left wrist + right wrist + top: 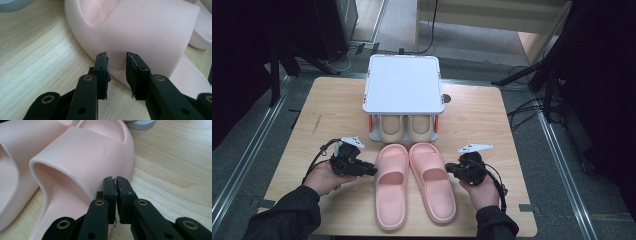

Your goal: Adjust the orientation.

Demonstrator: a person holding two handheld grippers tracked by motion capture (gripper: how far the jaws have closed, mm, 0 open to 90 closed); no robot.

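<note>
Two pink slippers lie side by side at the front of the wooden table (492,125), toes toward the rack. My left gripper (371,170) sits at the outer side of the left pink slipper (391,185). Its jaws stand apart, and my left gripper (117,58) has its tips right at the left pink slipper's strap (140,27), with nothing between the pads. My right gripper (448,168) is at the outer side of the right pink slipper (432,180). My right gripper (115,180) has its jaws pressed together, tips against the right pink slipper's strap (82,152).
A white two-level rack (403,82) stands at the back middle of the table, with a pair of beige slippers (392,127) on its lower level. Bare wood lies left and right of the slippers. The table's front edge is close to the person's sleeves.
</note>
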